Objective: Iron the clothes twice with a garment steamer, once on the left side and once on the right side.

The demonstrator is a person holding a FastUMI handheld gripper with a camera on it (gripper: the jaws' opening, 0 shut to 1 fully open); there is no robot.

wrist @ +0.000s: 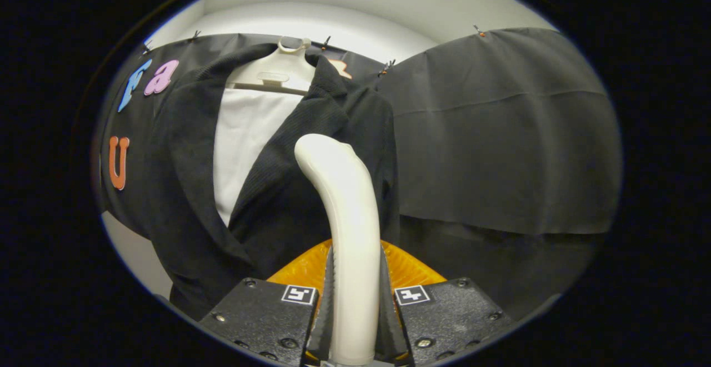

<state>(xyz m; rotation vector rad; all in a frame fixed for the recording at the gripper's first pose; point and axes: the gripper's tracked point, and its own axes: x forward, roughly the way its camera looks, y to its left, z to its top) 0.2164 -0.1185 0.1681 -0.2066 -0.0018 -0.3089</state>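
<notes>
1. The hand-held gripper (355,311) points forward and slightly upward, its two fingers rising from the two dark, textured blocks at the base.
2. Both fingers (328,306) are closed against the sides of a cream, curved plastic steamer handle (344,211), one on each side, clamping it upright between them.

smooth glossy plastic steamer handle (347,211), dark ribbed knit cloth jacket (278,189), smooth pale plastic hanger (278,73), matt black cloth wall (500,134)
</notes>
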